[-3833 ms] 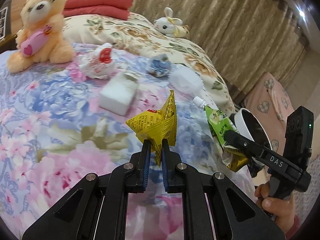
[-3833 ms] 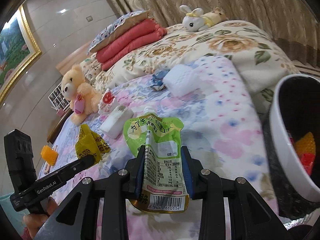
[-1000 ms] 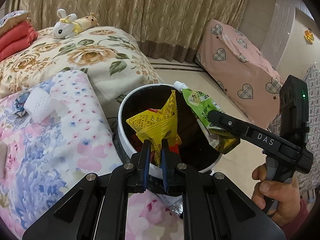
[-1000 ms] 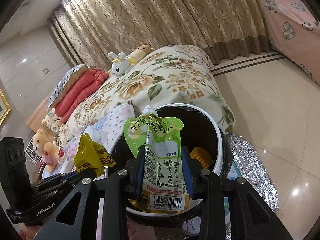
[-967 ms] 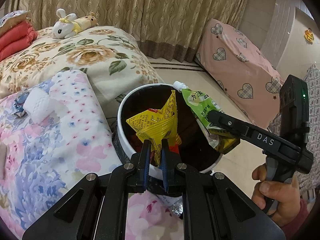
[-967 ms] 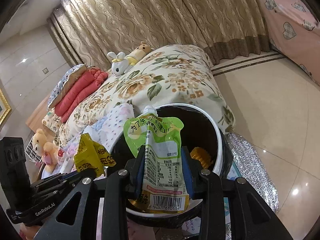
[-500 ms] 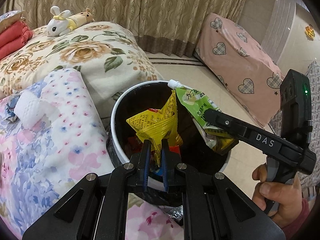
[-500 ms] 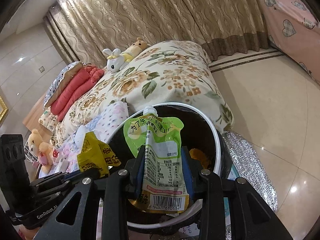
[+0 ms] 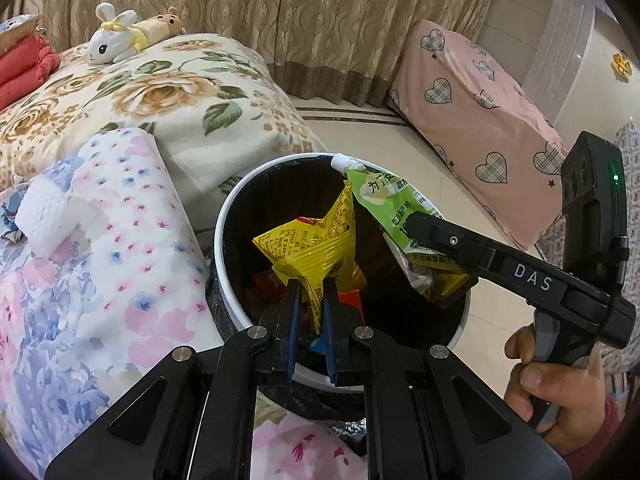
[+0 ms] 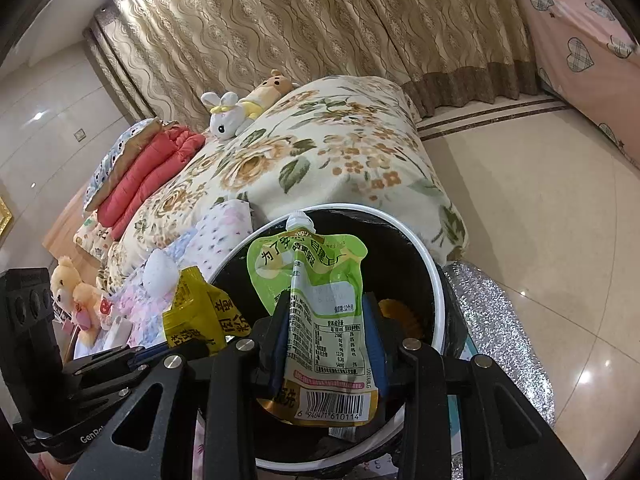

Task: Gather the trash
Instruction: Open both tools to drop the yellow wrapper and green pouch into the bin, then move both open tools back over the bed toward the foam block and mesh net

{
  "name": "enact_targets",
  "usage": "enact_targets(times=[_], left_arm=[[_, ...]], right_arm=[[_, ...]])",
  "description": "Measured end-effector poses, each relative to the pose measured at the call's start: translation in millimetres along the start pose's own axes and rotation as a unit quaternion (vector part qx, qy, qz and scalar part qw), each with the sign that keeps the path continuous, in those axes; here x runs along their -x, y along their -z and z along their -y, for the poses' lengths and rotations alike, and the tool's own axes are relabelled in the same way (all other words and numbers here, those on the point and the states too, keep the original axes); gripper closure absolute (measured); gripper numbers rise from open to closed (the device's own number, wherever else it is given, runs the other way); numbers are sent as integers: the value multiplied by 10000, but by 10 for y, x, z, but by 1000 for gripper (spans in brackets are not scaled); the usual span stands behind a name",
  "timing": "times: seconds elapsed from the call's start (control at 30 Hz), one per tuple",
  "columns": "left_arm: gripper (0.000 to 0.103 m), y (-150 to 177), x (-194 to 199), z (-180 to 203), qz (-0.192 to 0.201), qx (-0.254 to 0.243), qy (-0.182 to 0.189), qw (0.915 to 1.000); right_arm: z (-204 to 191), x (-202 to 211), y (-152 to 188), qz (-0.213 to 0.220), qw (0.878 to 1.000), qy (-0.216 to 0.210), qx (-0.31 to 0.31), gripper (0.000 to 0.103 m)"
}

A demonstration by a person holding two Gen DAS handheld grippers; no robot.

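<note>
Both wrist views look down from close above the trash bin (image 9: 224, 240), each along its own claw; the left faces the floor, the right faces the bed (image 10: 320, 152). Both share the bin.

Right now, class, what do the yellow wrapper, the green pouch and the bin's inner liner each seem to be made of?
Yellow wrapper: thin printed plastic film, probably; glossy, with sharp creases.
Green pouch: flexible laminated plastic, it seems; smooth printed skin, white screw spout, flat sealed edges.
Bin: the white rim looks like hard, smooth plastic; the black liner looks like thin plastic bag film, wrinkled below the rim.
</note>
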State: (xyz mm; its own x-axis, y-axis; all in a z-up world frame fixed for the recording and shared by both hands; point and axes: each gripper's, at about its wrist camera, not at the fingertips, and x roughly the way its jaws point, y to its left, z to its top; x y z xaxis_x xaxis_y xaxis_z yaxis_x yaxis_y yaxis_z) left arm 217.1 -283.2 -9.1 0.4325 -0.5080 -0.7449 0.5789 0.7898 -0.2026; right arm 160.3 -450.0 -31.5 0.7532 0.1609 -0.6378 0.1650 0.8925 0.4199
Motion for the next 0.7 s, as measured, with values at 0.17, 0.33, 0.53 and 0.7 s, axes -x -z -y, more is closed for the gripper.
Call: enact_targets(times=[0.17,0.33,0.53,0.7], left_arm=[[74,5,-7,-20,-23,58,-30,10000],[60,46,77,-80,91,218,37,9997],[53,163,264,-206,322,486,16,9983],[51,319,450,-393,492,795,-74,9956]], right_arm=[[44,14,-14,28,9999,-18,-148,62],[21,68,-8,132,9998,-24,-167,42],[-135,148,43,270,9996,-73,4,23],[-281,179,89,304,9994,-130,82,19]])
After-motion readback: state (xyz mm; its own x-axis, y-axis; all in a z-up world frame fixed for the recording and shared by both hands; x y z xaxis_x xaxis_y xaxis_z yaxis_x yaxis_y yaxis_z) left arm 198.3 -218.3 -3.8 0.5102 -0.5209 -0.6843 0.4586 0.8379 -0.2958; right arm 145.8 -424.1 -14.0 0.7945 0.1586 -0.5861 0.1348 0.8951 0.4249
